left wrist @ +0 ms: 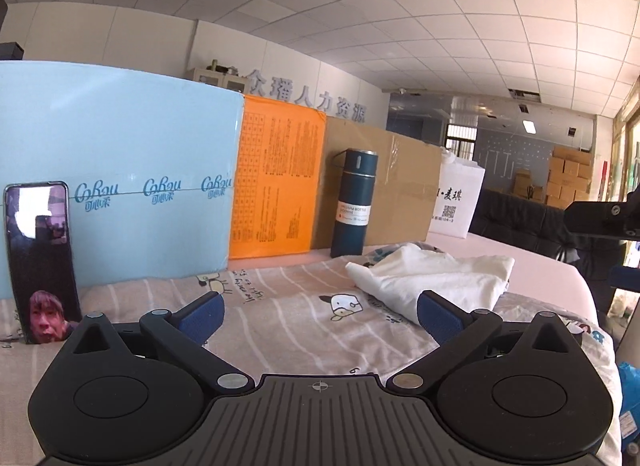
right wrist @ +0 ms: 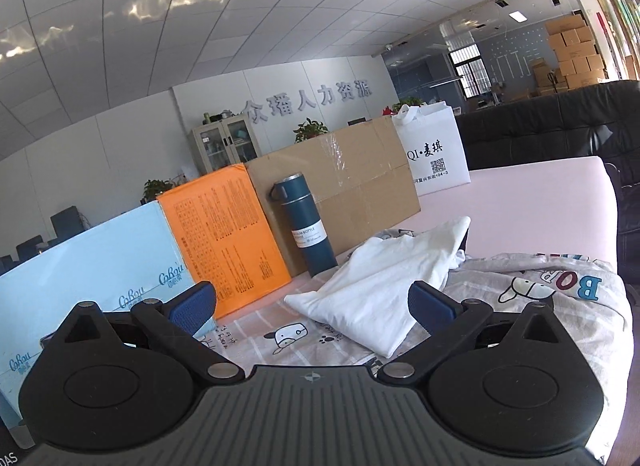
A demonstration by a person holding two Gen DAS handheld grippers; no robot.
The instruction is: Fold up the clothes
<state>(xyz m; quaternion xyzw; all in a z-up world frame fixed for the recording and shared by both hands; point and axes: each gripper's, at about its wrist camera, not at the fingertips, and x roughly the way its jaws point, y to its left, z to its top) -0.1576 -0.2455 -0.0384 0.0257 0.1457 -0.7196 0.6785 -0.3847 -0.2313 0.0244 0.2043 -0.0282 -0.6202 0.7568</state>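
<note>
A white garment (left wrist: 432, 278) lies folded in a loose bundle on a cartoon-print bedsheet (left wrist: 304, 306). My left gripper (left wrist: 320, 316) is open just short of it, nothing between its blue pads; its right pad sits in front of the bundle's near edge. In the right wrist view the same white garment (right wrist: 384, 286) rests on the sheet (right wrist: 540, 306). My right gripper (right wrist: 312, 304) stands wide open with nothing in its jaws, hovering above the sheet with the garment's near corner seen between its fingers. The other gripper (left wrist: 600, 217) shows at the right edge of the left wrist view.
A dark blue bottle (left wrist: 352, 201) stands behind the garment, against a cardboard box (left wrist: 384, 189). An orange box (left wrist: 276, 181), a light blue box (left wrist: 116, 185) and a white bag (left wrist: 456, 201) line the back. A phone (left wrist: 40, 262) leans upright at left. The pink tabletop (right wrist: 520, 201) extends right.
</note>
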